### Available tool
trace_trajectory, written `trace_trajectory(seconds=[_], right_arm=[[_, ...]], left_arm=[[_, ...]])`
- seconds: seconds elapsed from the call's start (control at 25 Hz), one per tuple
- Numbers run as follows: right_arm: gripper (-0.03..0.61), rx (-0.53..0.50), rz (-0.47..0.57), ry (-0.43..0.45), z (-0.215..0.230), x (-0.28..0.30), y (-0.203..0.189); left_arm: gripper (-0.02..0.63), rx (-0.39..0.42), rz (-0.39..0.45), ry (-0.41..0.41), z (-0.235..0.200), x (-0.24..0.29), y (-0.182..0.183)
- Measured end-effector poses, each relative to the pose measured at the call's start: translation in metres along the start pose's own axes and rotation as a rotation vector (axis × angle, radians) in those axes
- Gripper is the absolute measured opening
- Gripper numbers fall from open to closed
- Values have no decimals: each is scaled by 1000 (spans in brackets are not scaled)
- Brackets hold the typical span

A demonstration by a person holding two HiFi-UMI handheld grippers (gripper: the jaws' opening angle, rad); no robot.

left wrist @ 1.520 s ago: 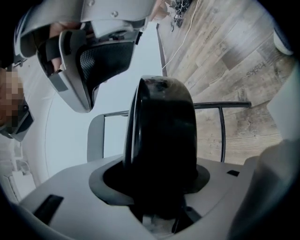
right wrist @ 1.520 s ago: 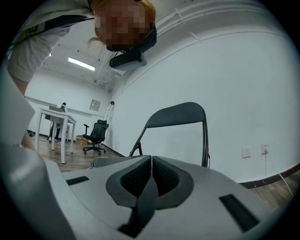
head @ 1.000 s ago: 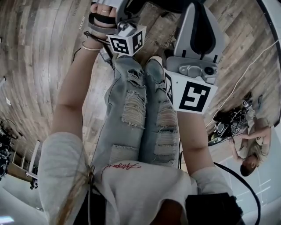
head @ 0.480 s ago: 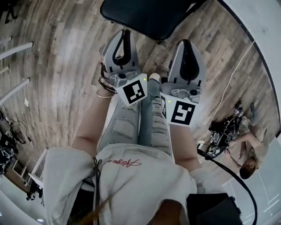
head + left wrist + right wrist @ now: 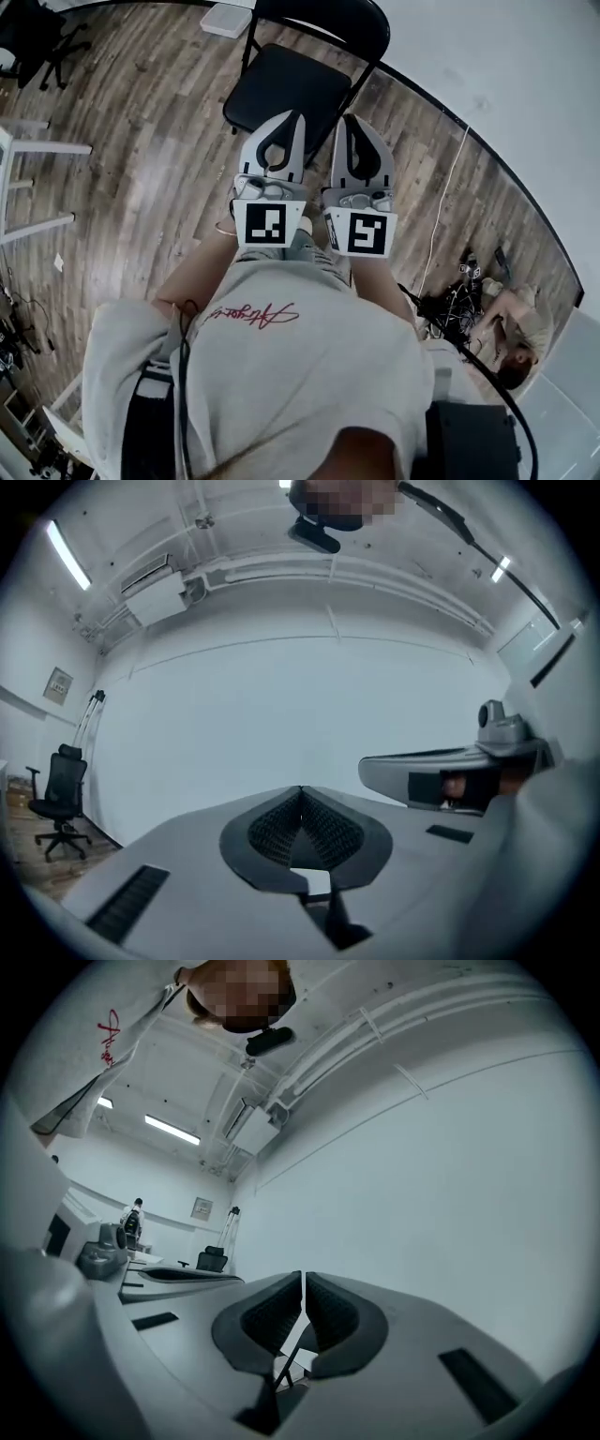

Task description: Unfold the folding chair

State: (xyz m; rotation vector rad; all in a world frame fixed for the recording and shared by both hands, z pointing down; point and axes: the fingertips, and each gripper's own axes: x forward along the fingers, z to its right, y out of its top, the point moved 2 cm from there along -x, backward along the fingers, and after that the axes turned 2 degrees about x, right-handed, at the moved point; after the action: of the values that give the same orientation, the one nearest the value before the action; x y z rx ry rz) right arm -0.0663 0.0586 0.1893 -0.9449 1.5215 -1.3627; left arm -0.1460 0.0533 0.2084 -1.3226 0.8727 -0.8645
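**Folding chair** [image 5: 286, 94]: it stands opened on the wooden floor [image 5: 141, 141], ahead of and below my grippers. The seat is flat and the backrest is on the far side, by the white wall [image 5: 487, 56]. Its front-to-back axis runs away from me.

**Left gripper** [image 5: 286, 127] and **right gripper** [image 5: 354, 131]: they are side by side and point level, with the jaws of both closed on nothing. Neither touches the chair. The left tip overlaps the seat's near edge and the right tip lies by its right corner. I judge the unfolding complete.

**Room:** open floor lies to the chair's left. The wall and a cable [image 5: 441, 216] bound the right.
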Motion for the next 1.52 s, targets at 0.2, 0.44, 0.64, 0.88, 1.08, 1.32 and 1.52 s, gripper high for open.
trace_trajectory(seconds=[0.2, 0.44, 0.64, 0.88, 1.08, 1.32, 1.52], right_arm=[[25, 2, -7, 0, -3, -8, 3], [25, -12, -11, 17, -10, -11, 7], [25, -26, -11, 19, -17, -7, 11], [25, -37, -19, 2, -17, -4, 9], [25, -41, -16, -31, -12, -7, 11], [25, -44, -11, -66, -7, -15, 14], [25, -50, -10, -90, -5, -20, 16]], left_arm=[[15, -18, 43, -14, 3, -2, 20], [15, -26, 42, -40, 10, -4, 19], [15, -37, 47, -50, 7, -7, 21], [15, -45, 50, -66, 2, -9, 23], [15, -55, 56, -65, -3, -11, 24], [17, -55, 62, -87, 4, -13, 23], [15, -52, 61, -108, 9, -18, 21]])
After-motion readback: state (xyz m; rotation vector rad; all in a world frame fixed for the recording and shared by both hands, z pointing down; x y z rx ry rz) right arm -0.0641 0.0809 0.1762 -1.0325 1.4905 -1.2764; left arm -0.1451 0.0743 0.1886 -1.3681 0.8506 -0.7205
